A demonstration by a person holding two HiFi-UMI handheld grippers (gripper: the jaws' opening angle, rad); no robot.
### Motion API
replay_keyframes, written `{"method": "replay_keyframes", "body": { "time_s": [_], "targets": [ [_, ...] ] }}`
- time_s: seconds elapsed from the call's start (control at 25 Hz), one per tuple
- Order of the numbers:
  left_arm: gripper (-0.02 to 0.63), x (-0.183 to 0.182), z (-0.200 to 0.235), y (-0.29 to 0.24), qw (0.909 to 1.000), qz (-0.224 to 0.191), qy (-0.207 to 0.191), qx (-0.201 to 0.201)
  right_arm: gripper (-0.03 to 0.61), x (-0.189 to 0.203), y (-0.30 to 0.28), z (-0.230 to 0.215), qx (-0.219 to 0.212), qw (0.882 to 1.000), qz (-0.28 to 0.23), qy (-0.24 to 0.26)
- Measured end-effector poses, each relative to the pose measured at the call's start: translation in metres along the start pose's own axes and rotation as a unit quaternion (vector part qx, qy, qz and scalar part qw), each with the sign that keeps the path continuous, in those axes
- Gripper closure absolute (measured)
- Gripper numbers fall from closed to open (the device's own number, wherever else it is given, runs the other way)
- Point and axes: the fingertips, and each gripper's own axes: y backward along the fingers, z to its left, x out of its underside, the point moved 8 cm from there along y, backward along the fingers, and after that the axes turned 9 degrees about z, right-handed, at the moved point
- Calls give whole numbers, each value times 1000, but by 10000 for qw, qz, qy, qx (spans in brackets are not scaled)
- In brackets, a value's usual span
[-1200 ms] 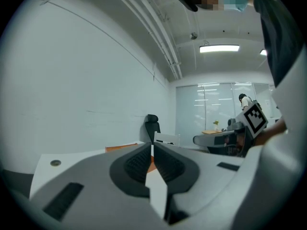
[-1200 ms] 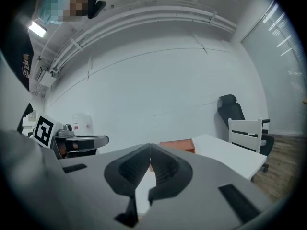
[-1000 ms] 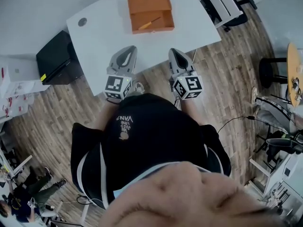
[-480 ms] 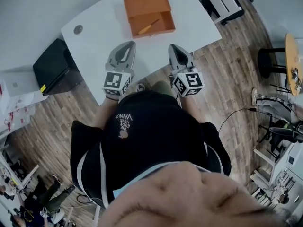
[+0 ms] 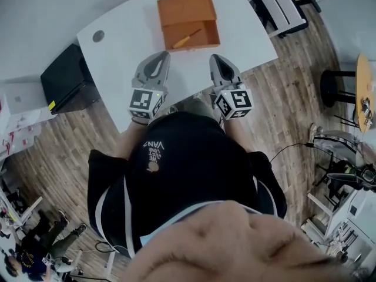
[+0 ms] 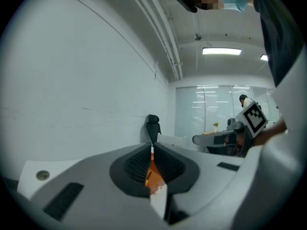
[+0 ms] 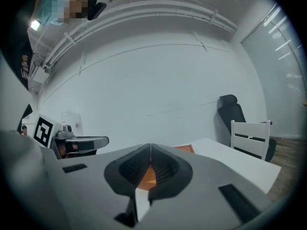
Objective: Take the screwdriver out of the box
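Note:
An open orange box (image 5: pixel 188 22) lies on the white table (image 5: pixel 126 43), its lid folded back to the far side. In its tray rests a screwdriver (image 5: pixel 186 39) with an orange handle, set at a slant. My left gripper (image 5: pixel 159 57) hovers over the table's near edge, short of the box and to its left, jaws shut and empty. My right gripper (image 5: pixel 215 59) is level with it, below the box's right corner, also shut with nothing in it. In both gripper views only a sliver of orange box (image 6: pixel 151 172) (image 7: pixel 148 175) shows behind the closed jaws.
A black cabinet (image 5: pixel 66 78) stands left of the table. A white chair (image 5: pixel 276 4) sits at the table's far right corner, and a black office chair (image 7: pixel 231 114) is beyond it. A grey cable port (image 5: pixel 98 36) is set in the tabletop's left part.
Both grippers have drifted a little forward over the table's near edge, towards the box. Their jaws stayed shut.

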Motion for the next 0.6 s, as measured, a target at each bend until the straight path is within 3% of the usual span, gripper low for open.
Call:
{"method": "replay_keyframes", "body": {
  "time_s": [0.6],
  "targets": [
    [586,-22,13,-66,9992,0,208,-331,566,-31,-55,-55,-437,9989,67,128]
  ]
}}
